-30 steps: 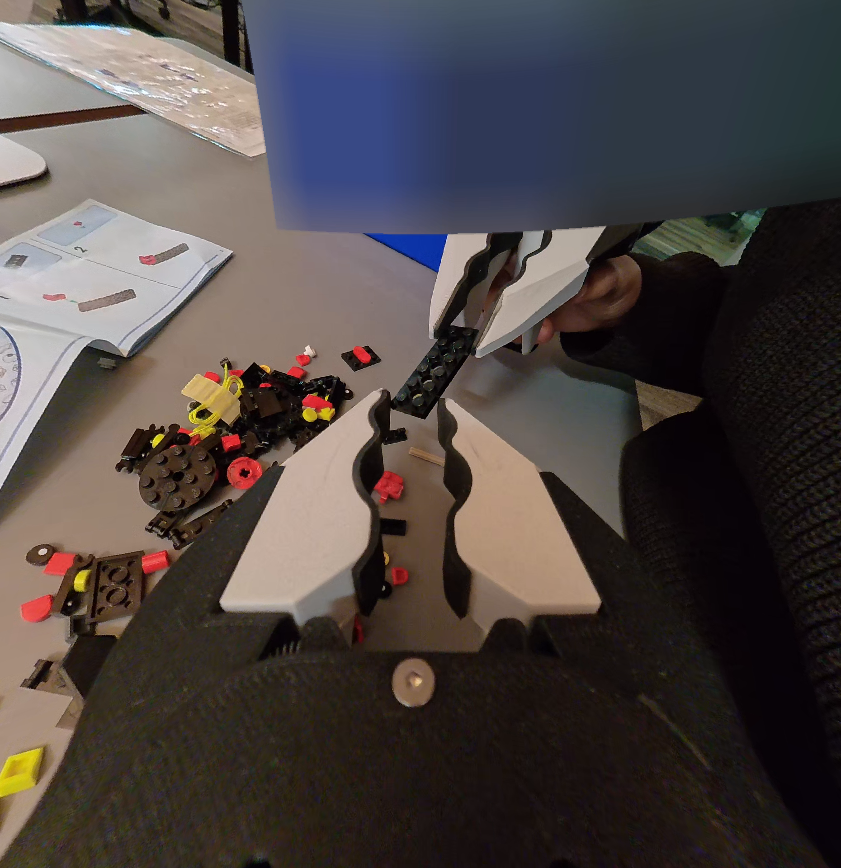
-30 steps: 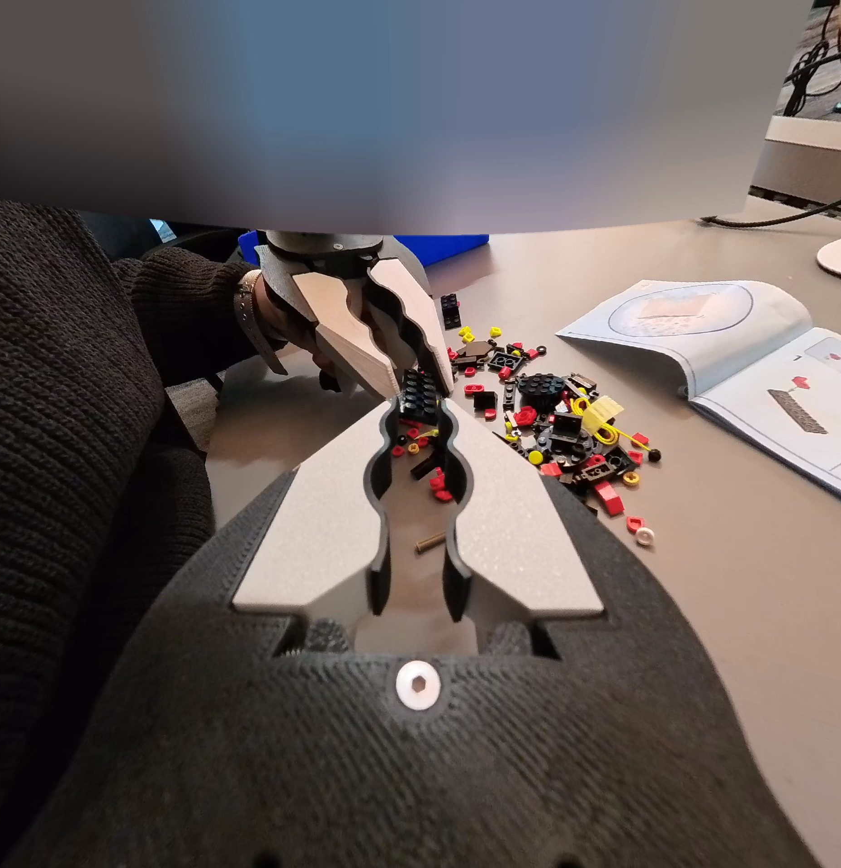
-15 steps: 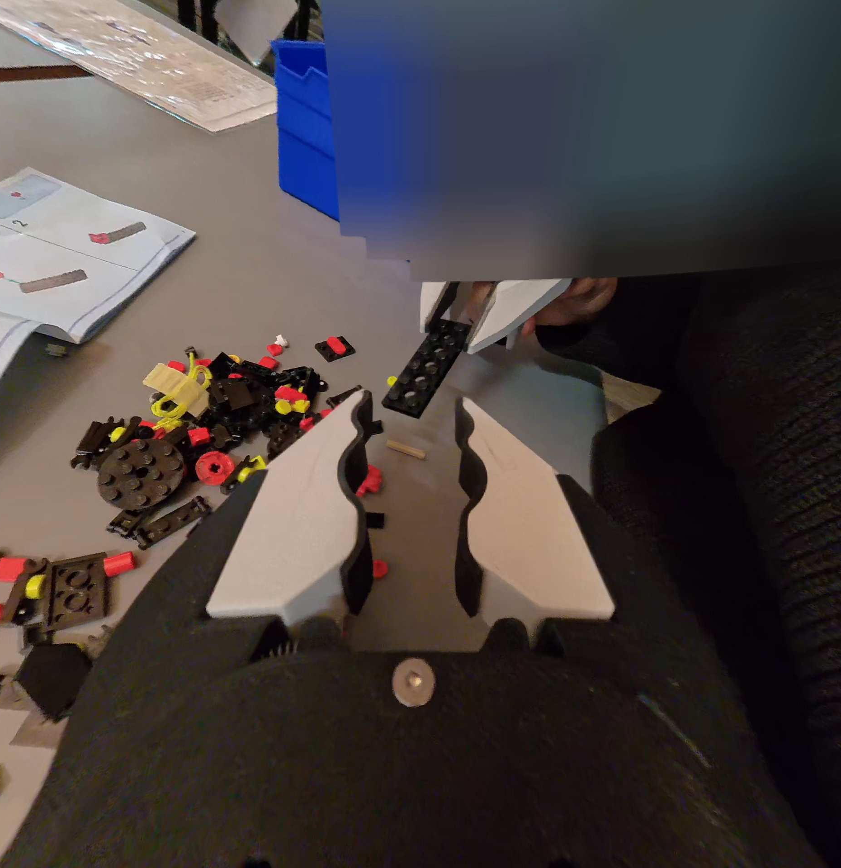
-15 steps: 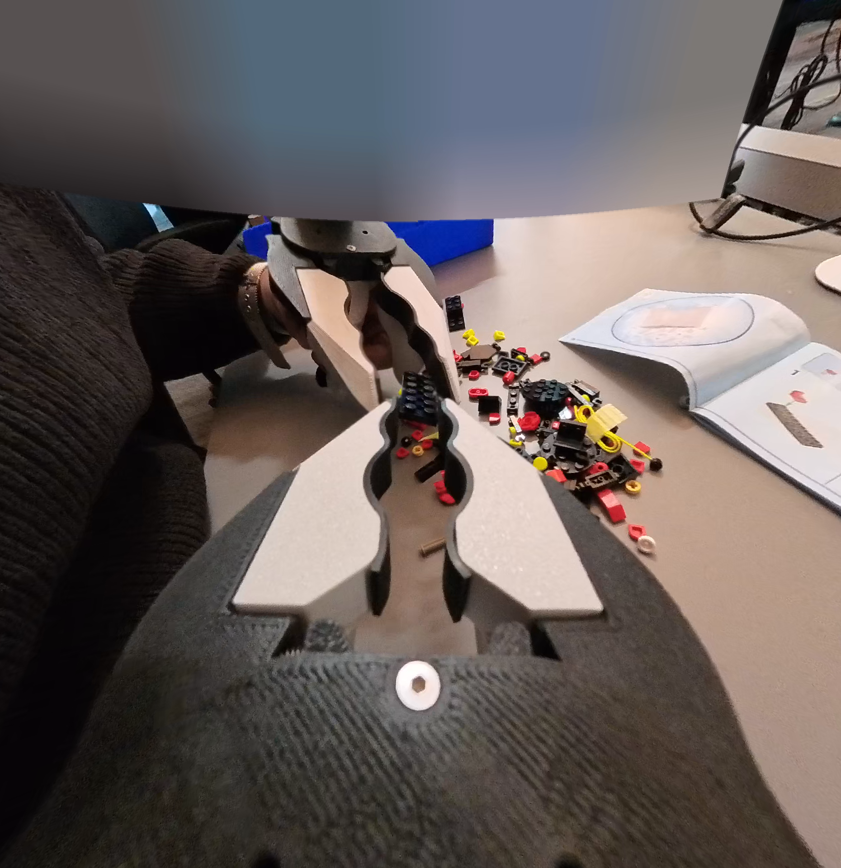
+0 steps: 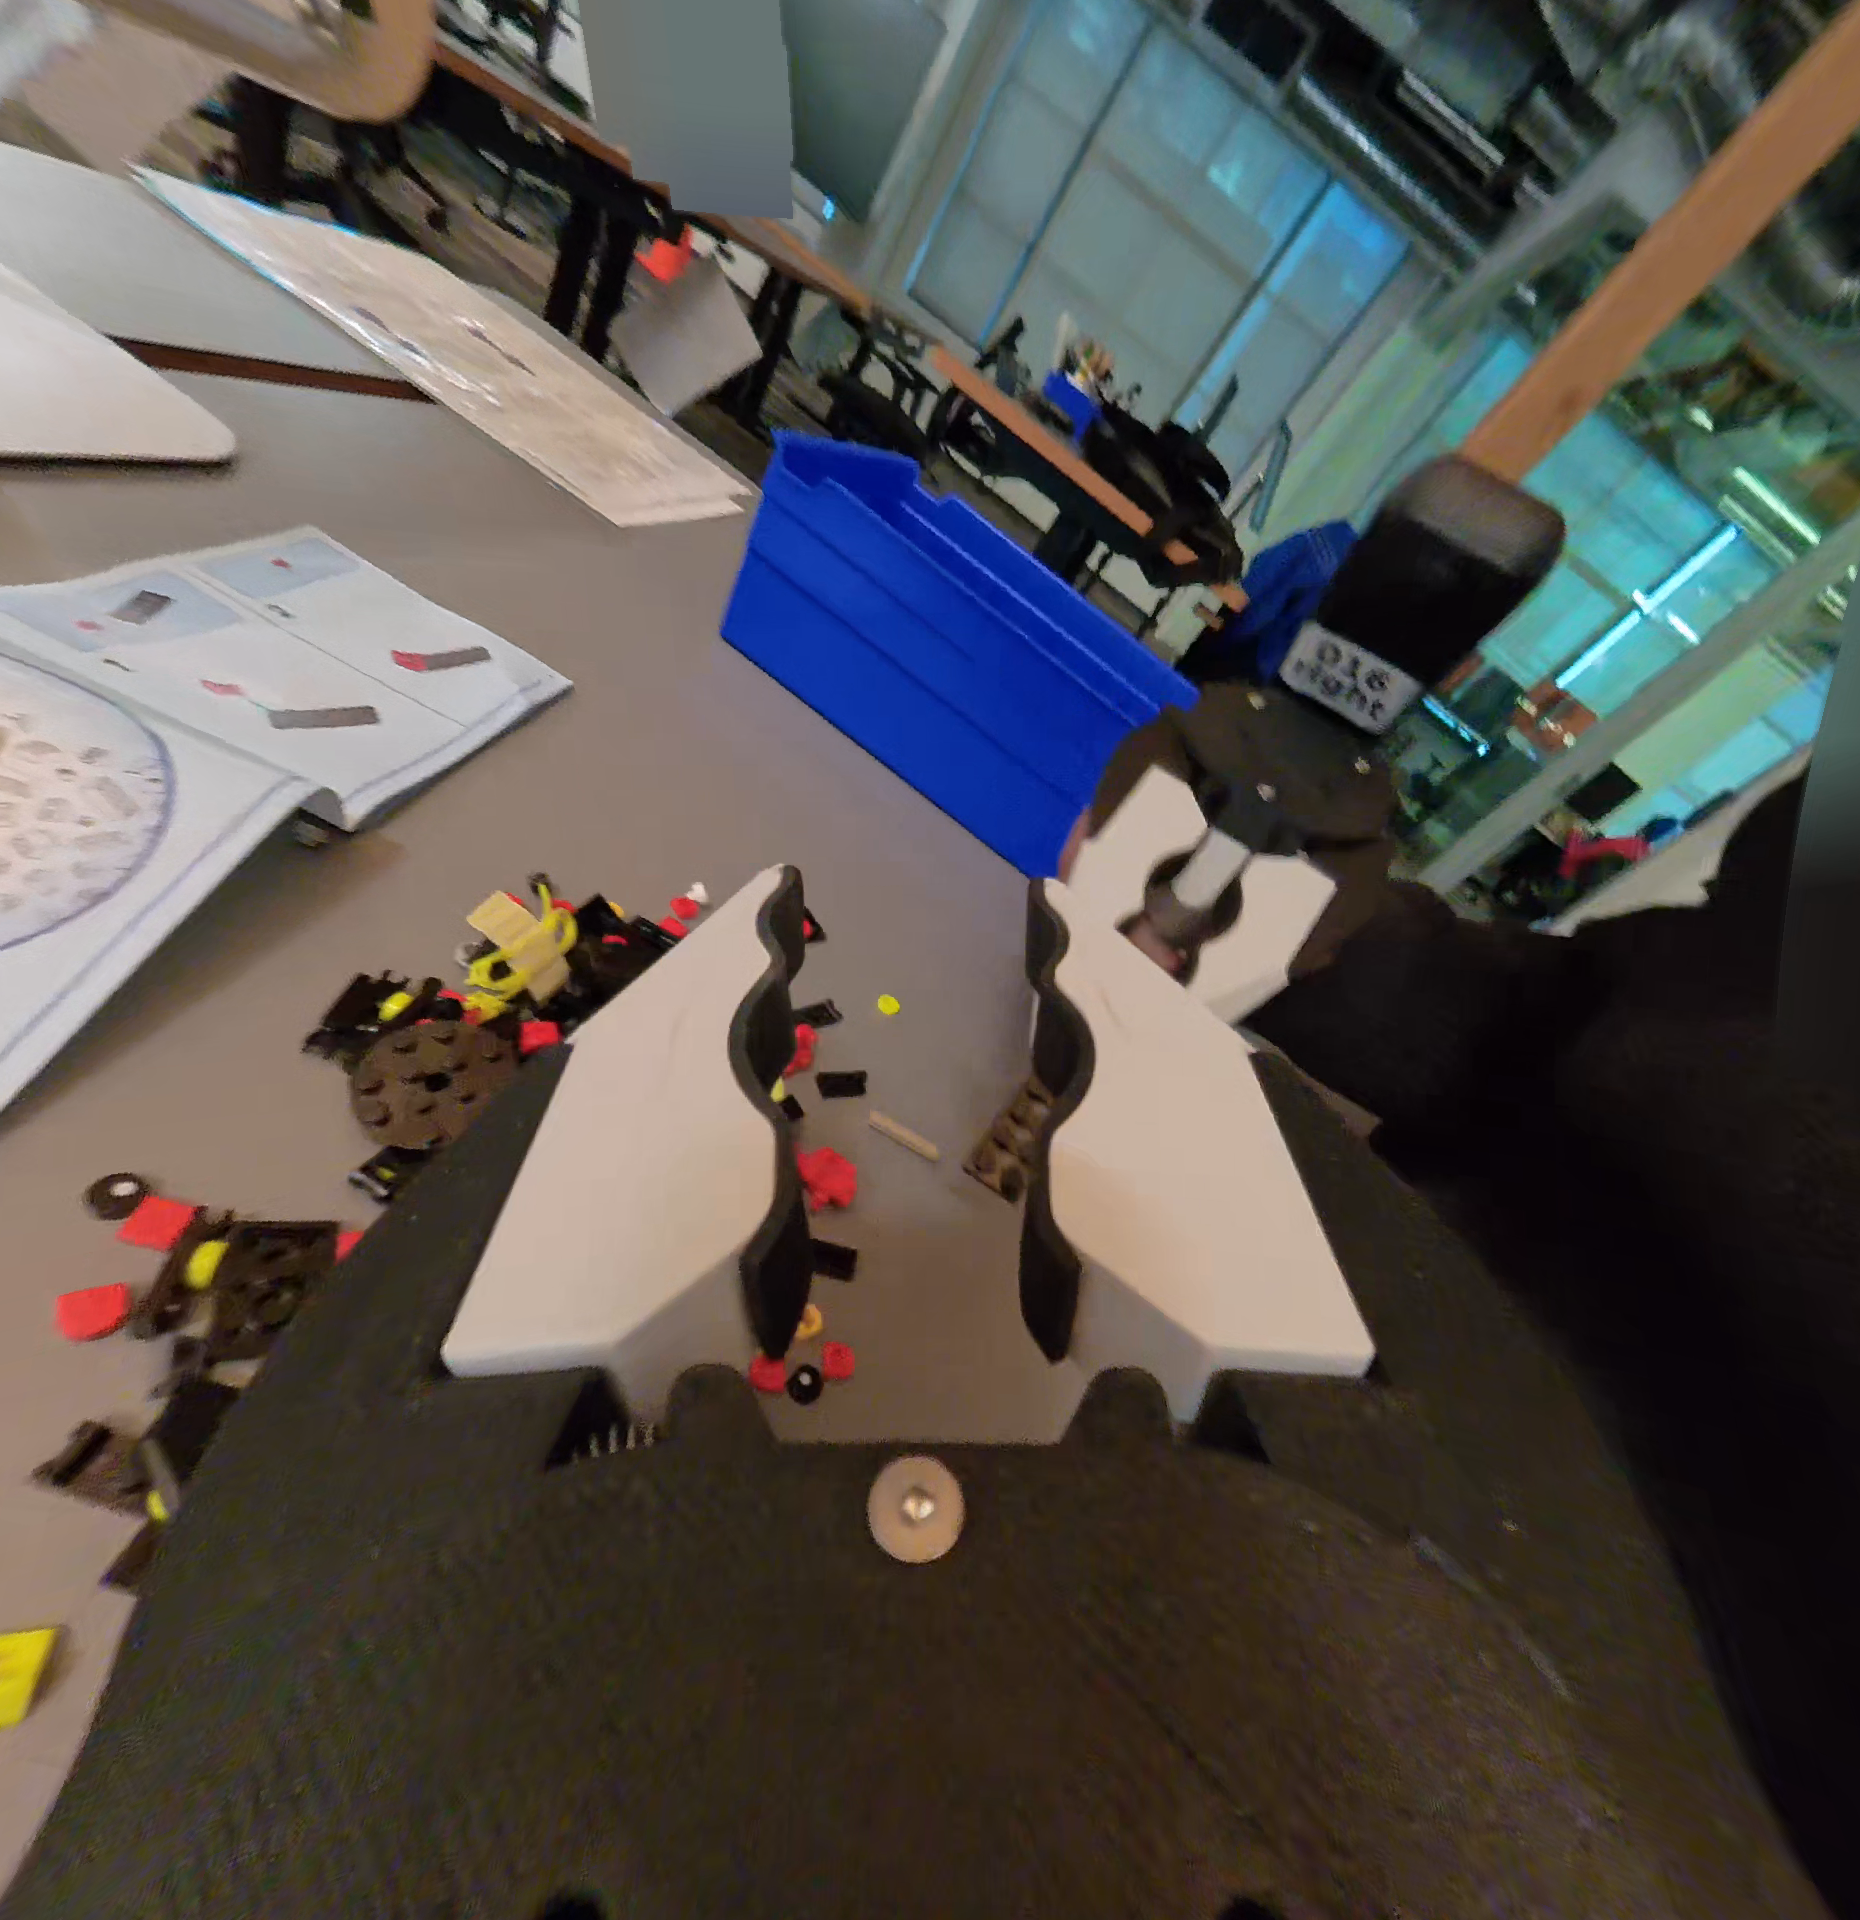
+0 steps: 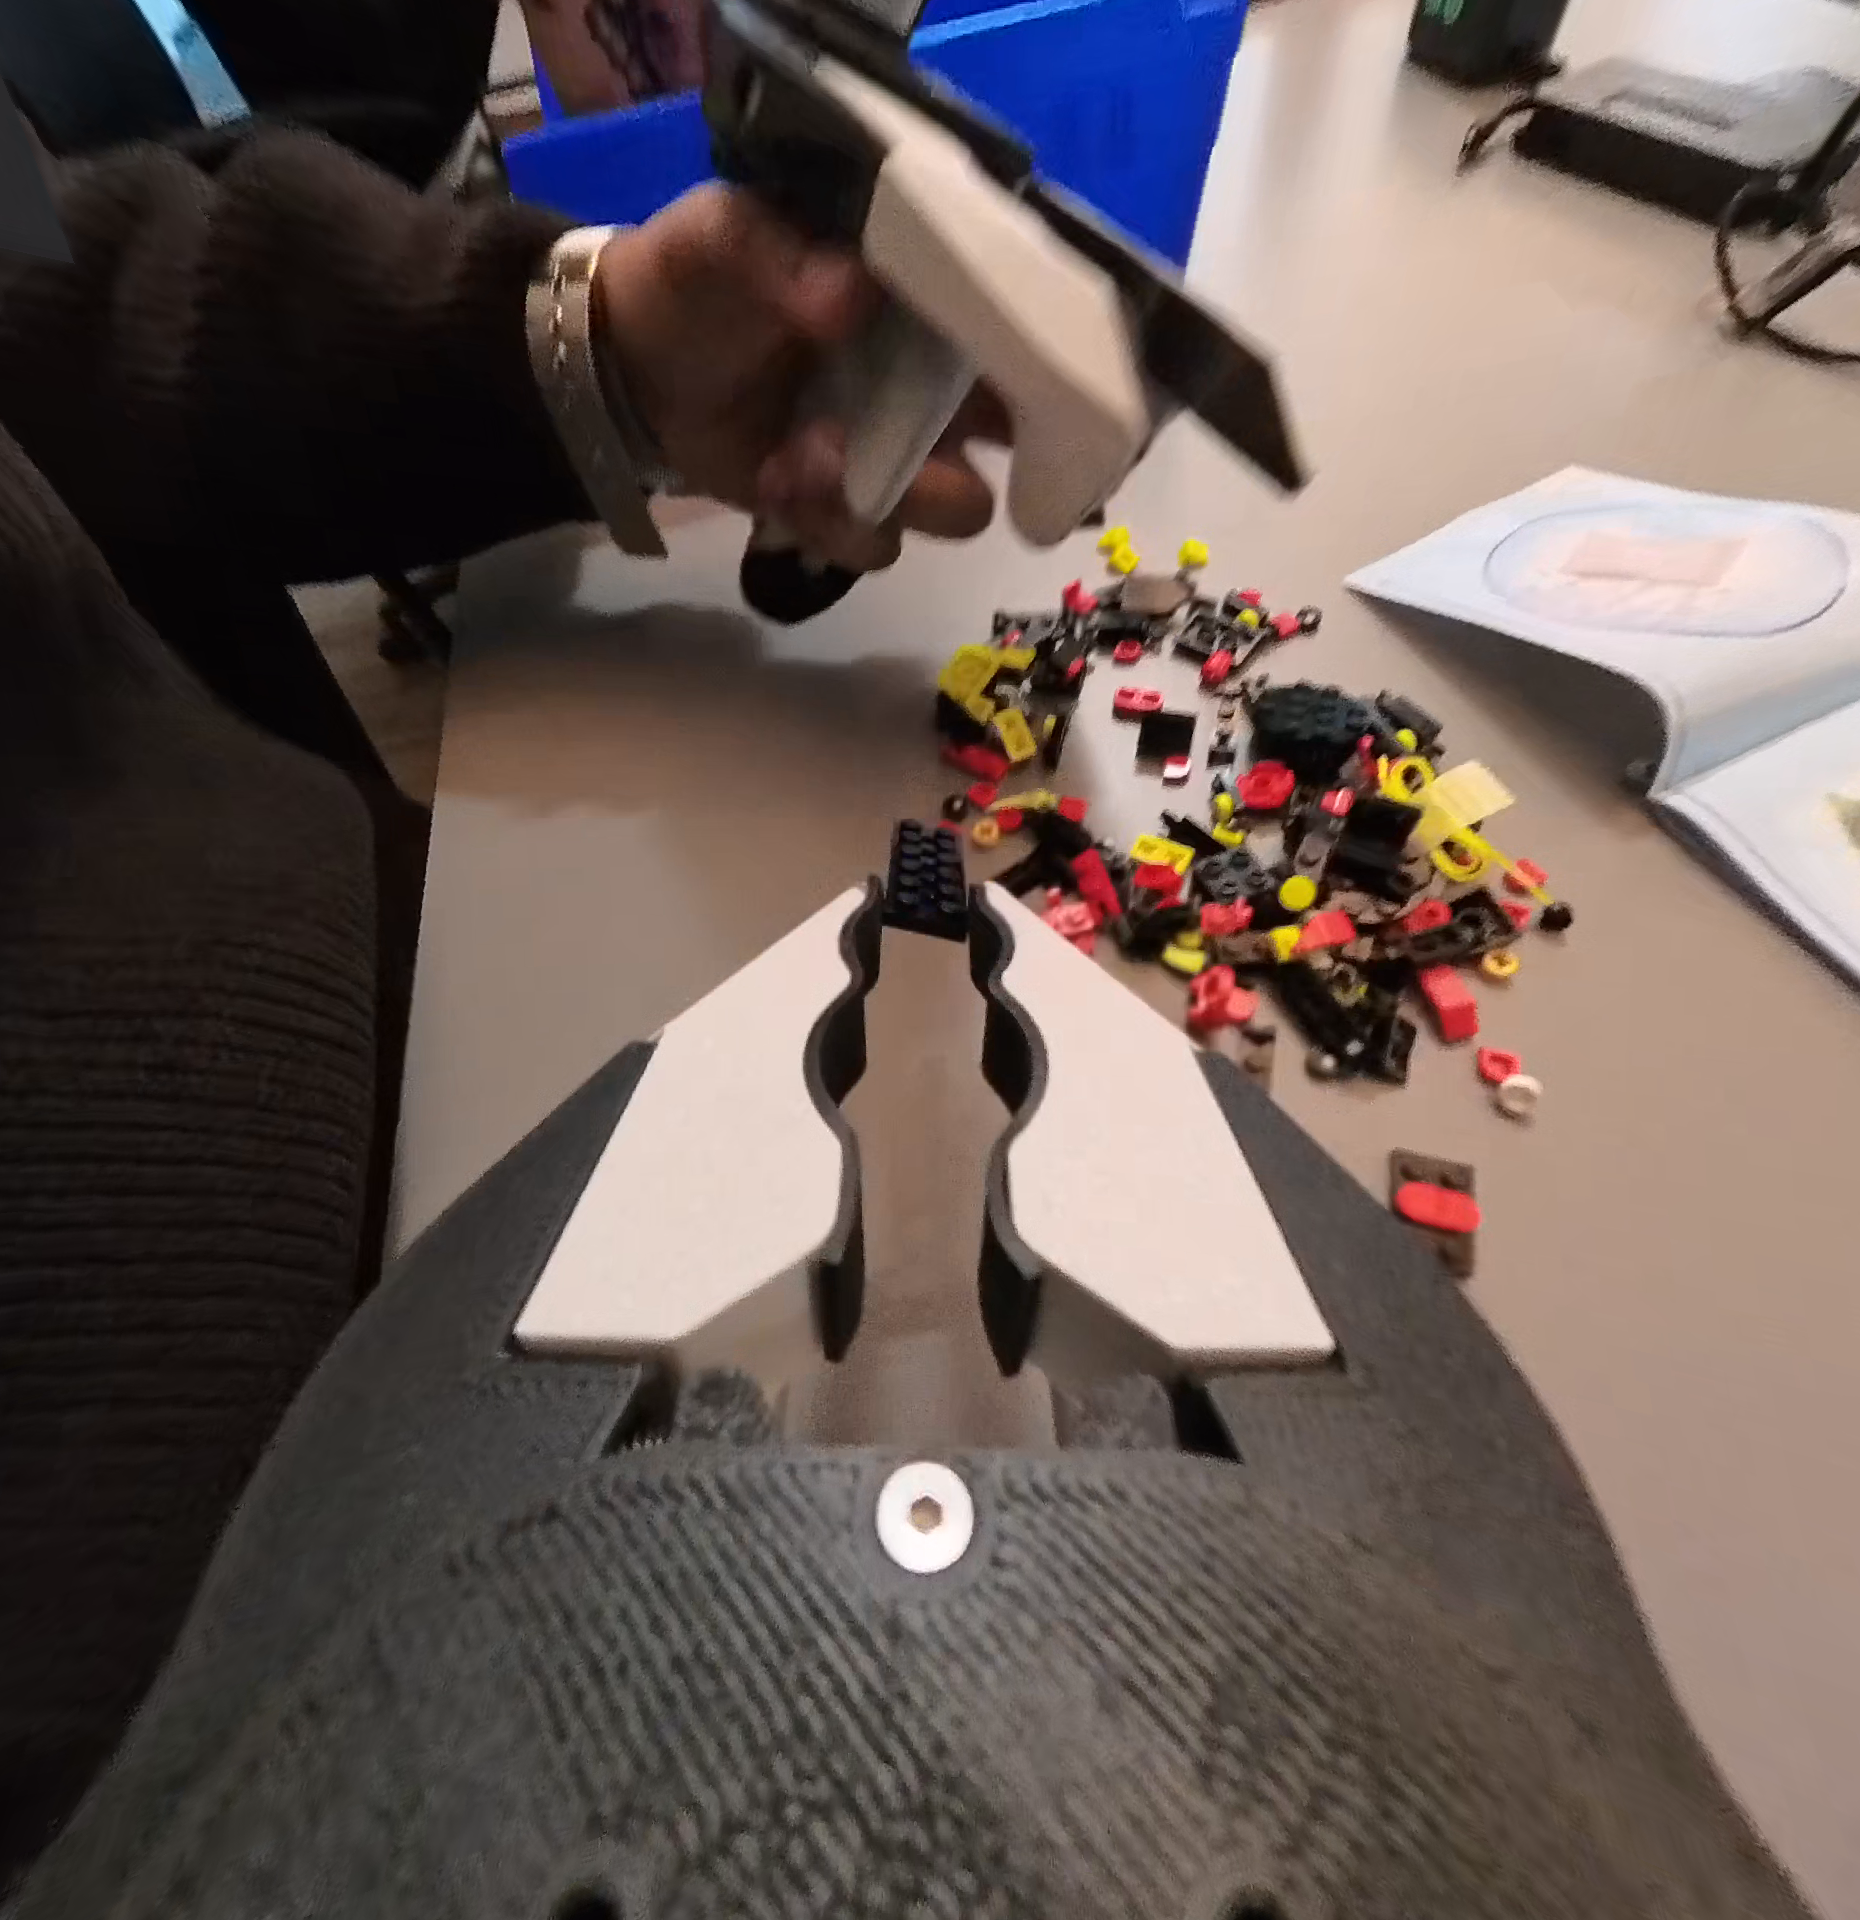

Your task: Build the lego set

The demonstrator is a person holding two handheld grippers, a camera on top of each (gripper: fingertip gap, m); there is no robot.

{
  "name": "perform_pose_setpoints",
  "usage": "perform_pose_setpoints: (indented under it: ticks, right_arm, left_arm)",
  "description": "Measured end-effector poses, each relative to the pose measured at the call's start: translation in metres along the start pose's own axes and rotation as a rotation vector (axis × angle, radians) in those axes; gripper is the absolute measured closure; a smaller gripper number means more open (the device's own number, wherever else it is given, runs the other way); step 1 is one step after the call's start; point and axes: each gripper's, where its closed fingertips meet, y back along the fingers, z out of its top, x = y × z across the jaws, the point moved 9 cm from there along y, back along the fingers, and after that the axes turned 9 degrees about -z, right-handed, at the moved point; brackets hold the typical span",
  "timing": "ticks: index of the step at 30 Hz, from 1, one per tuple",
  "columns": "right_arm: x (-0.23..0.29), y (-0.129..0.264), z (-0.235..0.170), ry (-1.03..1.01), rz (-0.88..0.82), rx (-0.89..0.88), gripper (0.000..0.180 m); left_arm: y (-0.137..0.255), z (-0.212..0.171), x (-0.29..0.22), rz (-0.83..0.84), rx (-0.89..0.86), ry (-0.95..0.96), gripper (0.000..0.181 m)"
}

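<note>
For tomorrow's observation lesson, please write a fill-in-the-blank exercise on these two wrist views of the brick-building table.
1. The right gripper has its jaws shut on a studded ____ plastic plate.
2. The left gripper is ____, holding nothing.
3. The rectangular plastic bin on the grey table is ____.
4. The open paper instruction booklet lies ____ the loose brick pile.

Missing words: black; open; blue; beside

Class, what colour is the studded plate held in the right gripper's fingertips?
Black plate, clearest in the right wrist view.
</note>
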Motion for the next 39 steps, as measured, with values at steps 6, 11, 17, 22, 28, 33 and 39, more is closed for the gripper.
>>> perform_pose_setpoints:
  ticks: [6, 11, 17, 22, 28, 33, 39]
  right_arm:
    - [0.021, 0.004, -0.023, 0.038, 0.021, 0.139, 0.165]
    - [0.022, 0.001, -0.043, 0.073, 0.094, 0.28, 0.165]
    - [0.022, -0.005, -0.048, 0.106, 0.115, 0.328, 0.165]
    - [0.018, -0.005, -0.046, 0.096, 0.107, 0.3, 0.157]
    - [0.006, -0.002, -0.038, 0.059, 0.099, 0.21, 0.156]
    - [0.002, 0.007, -0.029, -0.027, 0.11, 0.132, 0.159]
    - [0.006, 0.026, -0.02, -0.026, -0.045, 0.033, 0.162]
  left_arm:
    - [0.013, 0.003, 0.011, 0.086, -0.056, 0.017, 0.144]
    - [0.02, 0.01, 0.01, 0.095, -0.148, 0.032, 0.149]
    - [0.021, 0.009, 0.006, 0.107, -0.164, 0.016, 0.151]
    - [0.021, 0.007, 0.007, 0.067, -0.169, 0.066, 0.15]
    - [0.018, 0.006, 0.009, 0.02, -0.174, 0.113, 0.149]
    - [0.013, 0.007, 0.012, -0.006, -0.175, 0.133, 0.149]
    - [-0.001, 0.011, 0.01, -0.107, -0.18, 0.182, 0.149]
